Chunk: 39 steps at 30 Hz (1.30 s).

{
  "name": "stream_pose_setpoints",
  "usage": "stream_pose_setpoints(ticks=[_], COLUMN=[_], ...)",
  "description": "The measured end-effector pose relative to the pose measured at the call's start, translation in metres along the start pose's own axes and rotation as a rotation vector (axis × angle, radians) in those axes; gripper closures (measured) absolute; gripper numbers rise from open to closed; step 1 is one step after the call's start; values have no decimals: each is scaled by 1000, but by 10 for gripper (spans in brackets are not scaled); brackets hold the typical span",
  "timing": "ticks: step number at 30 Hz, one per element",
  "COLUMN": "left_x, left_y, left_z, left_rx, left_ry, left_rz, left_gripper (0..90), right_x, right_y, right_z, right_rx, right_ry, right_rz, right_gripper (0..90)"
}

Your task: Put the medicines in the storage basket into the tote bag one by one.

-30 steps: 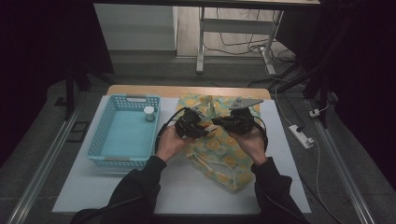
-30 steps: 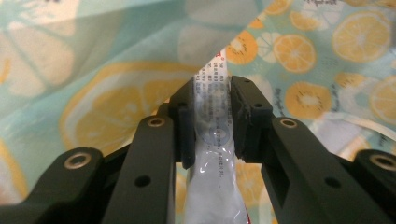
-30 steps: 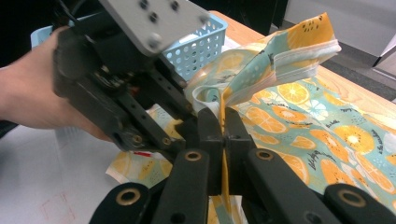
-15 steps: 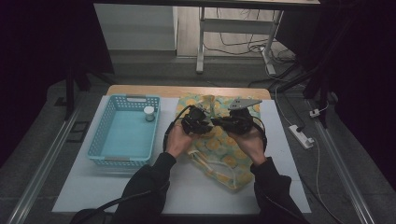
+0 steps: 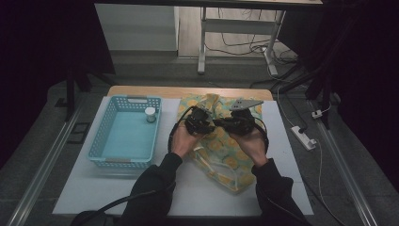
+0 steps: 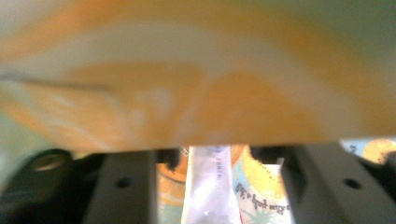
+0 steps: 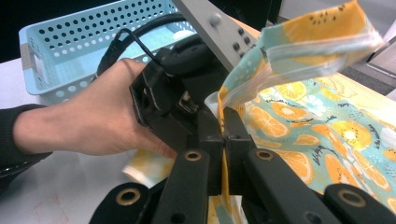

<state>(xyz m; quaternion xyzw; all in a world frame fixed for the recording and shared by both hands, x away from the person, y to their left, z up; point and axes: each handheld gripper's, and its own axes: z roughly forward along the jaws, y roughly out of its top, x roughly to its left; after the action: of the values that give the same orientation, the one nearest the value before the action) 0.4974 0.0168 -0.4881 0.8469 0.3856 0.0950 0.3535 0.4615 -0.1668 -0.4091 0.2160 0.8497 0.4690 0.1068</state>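
We worked at the middle of the worktop (image 5: 117, 197), where a bag (image 5: 221, 155) printed with orange slices lay spread, its far end lifted between our two tools. Our right hand-held gripper (image 7: 223, 135) had its jaws pressed together on the bag's upper edge, the printed film pinched flat between them and a strip of the mouth flaring up and to the right of them. Our left hand-held gripper (image 5: 200, 121) sat just left of the right one (image 5: 234, 124), almost touching it. From its own camera the bag's film hung blurred close over the lens, and the two black jaws stood apart at the bottom with a white packet (image 6: 208, 186) between them; whether they pinched the bag's other lip we could not tell.

We judged the bag light, thin and limp: it would sag, crease and slide unless held at the stiffer rim along its mouth. Taking hold of each lip near the seam, close together, seemed the safest place, since the slick film might slip from a shallow pinch.

To the left, a blue basket (image 5: 101, 141) stood apart with a small white jar (image 5: 150, 114) in its far right corner.
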Motion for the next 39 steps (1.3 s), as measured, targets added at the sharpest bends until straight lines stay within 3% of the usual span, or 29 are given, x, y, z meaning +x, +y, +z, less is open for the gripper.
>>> stream_pose_setpoints(ticks=[3,12,21,26,29,35,39], left_x=[-3,-5,-4,1,4,19,31], left_y=[0,-7,-15,-20,-23,-33,-40], left_z=[-6,-29,-48,-61,-69,-82,-94], left_rx=[20,30,43,25,21,-2,-29], left_ry=[17,-58,-124,-170,-171,-187,-170], left_rz=[2,23,1,-13,0,-12,-19], left_gripper=[476,283,148,67,34,8,0], right_x=[0,0,1,1,1,0,0], right_y=[0,0,0,0,0,0,0], right_z=[0,0,0,0,0,-1,-1], right_rx=[-1,-1,1,0,2,2,0], right_ry=[0,3,6,5,6,4,3], right_rz=[0,-1,-2,-2,-2,-2,-1], right_gripper=[897,897,897,897,897,897,897])
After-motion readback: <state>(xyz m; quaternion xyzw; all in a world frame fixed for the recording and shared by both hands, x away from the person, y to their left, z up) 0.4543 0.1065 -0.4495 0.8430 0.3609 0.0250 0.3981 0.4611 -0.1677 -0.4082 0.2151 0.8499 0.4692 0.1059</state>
